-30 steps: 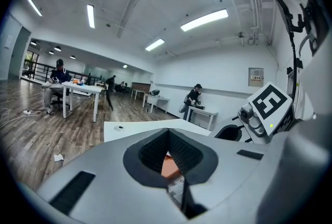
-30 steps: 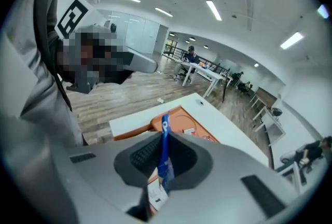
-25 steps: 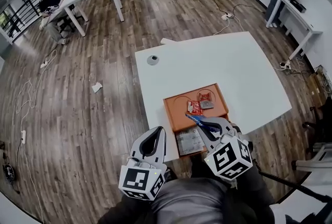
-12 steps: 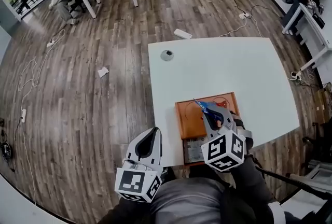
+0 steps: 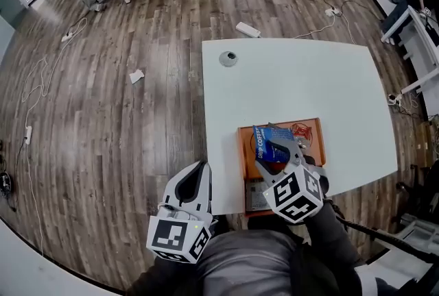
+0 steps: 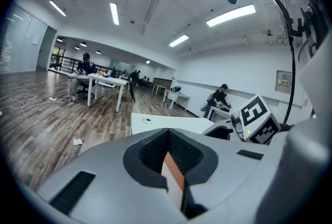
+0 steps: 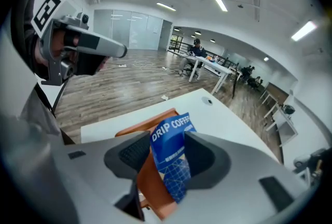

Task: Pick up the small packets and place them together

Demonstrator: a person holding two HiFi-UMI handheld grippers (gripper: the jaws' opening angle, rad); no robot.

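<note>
One packet (image 7: 174, 166) between just-opening jaws of right tool (image 7: 165, 140)

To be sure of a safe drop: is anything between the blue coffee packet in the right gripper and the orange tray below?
Nothing visible does. The blue drip-coffee packet stands between the jaws of the right gripper, which have just been opening, right over the flat orange tray; the small red packets lie aside.

The left gripper's (image 5: 199, 171) fingers meet, while the right gripper's (image 5: 274, 149) have just been opening, blue packet (image 7: 171, 155) between them.
</note>
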